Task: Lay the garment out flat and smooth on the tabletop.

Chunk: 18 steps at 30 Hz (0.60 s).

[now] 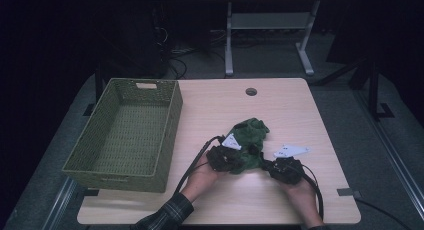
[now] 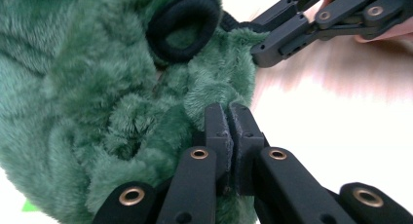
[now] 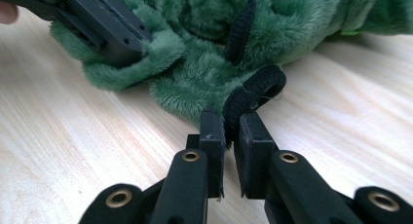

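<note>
A rectangular table with a pale wood-grain top point(image 1: 300, 120) stood in a dim room, its rounded corners lit while the surroundings lay in near darkness. A round cable hole point(image 1: 251, 91) was cut near its far edge. Beyond it, on grey floor, stood the white metal legs of another table point(image 1: 229, 45), with dark cables point(image 1: 175, 60) trailing on the floor to the left of them. A long grey rail point(image 1: 400, 165) ran along the floor at the right.

On the left part of the tabletop sat a rectangular olive-green woven basket point(image 1: 170, 130) with a slot handle in its far wall.

A crumpled green plush garment with black elastic cuffs point(image 1: 250, 137) lay on the table right of the basket, just in front of the person's hands. The left gripper point(image 2: 228, 118) had its jaws pressed together on a fold of the green fur at the garment's near edge. The right gripper point(image 3: 232, 129) was clamped on a black cuff point(image 3: 255, 92) where it touched the wood. A plaid sleeve point(image 1: 167, 215) entered from the bottom edge.
</note>
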Motion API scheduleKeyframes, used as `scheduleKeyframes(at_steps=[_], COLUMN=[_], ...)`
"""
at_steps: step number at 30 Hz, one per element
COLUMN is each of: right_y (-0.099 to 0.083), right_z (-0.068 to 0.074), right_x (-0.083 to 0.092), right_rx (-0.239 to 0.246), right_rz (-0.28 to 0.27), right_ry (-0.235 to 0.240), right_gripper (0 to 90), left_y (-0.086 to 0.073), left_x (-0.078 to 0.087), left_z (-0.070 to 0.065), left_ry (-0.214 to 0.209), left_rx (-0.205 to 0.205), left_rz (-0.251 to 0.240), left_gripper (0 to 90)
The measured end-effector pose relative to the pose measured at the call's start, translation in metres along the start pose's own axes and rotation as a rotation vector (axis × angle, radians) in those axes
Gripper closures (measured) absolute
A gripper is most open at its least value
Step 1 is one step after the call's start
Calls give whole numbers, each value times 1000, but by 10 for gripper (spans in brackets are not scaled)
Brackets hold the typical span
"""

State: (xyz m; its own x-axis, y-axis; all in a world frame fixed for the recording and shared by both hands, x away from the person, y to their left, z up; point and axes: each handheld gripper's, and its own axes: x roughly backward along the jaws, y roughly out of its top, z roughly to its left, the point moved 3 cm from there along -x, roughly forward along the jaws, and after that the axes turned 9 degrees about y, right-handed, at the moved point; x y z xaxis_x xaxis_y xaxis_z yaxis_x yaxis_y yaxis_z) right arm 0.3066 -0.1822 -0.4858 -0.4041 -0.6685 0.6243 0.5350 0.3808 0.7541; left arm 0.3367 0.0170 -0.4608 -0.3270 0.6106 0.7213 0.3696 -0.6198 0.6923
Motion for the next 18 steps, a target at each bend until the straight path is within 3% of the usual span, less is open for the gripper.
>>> scheduleKeyframes(at_steps=[10,18], right_y=[-2,-18], right_z=[-7,-14], right_x=[30,61], right_rx=[6,-20], right_rz=[-22,-33], right_ry=[-51,-108], right_gripper=[824,824], left_y=[1,-21], left_x=[28,49], left_z=[3,10], left_ry=[6,52], left_rx=[32,49], left_rz=[-60,-49], left_gripper=[877,883])
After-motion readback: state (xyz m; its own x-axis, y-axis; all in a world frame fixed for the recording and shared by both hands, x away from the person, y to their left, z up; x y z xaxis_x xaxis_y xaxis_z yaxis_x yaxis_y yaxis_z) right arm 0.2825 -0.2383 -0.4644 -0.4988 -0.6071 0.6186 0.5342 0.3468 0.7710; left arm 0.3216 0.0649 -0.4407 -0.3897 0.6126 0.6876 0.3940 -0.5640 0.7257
